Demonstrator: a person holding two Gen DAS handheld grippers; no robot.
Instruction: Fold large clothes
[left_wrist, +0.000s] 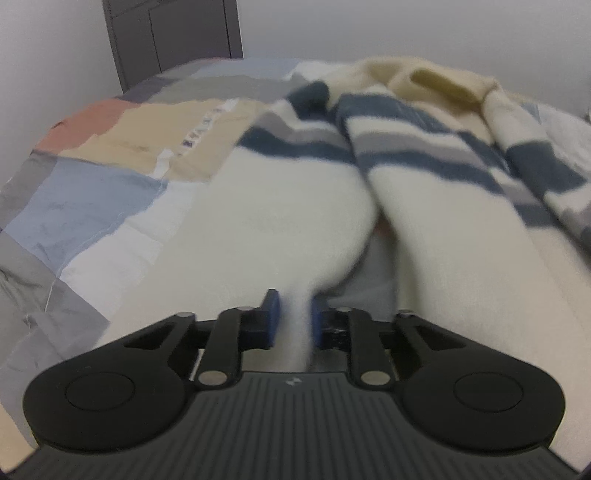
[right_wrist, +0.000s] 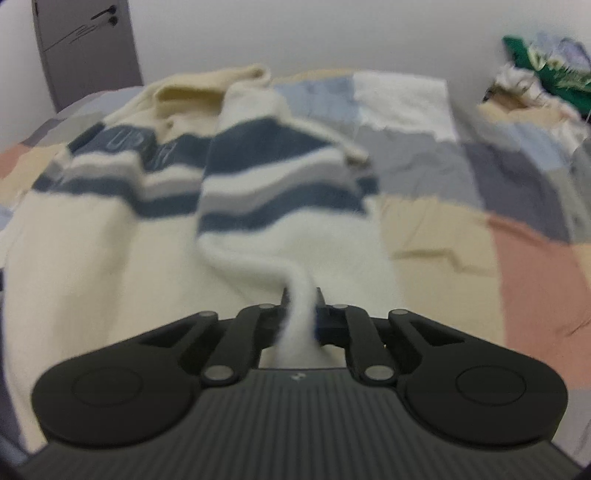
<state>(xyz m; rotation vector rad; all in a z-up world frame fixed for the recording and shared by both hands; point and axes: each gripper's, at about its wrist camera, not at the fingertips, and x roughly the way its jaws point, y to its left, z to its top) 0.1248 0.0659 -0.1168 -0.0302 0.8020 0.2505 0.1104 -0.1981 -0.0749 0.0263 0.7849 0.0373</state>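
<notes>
A cream sweater (left_wrist: 280, 218) with navy and grey stripes lies spread on a patchwork bed cover, collar at the far end. In the left wrist view my left gripper (left_wrist: 294, 317) is shut on a pinch of the sweater's cream hem, which runs up between the blue pads (left_wrist: 272, 314). In the right wrist view the same sweater (right_wrist: 110, 251) lies with one side folded over its striped chest. My right gripper (right_wrist: 303, 310) is shut on a twisted ridge of the cream fabric near the hem. Both views are blurred.
The patchwork bed cover (left_wrist: 92, 199) of pink, tan, blue and grey squares reaches to a grey headboard (left_wrist: 173, 33) at the wall. In the right wrist view a grey door (right_wrist: 85, 48) stands at far left, and a heap of green and white clothes (right_wrist: 543, 70) lies at far right.
</notes>
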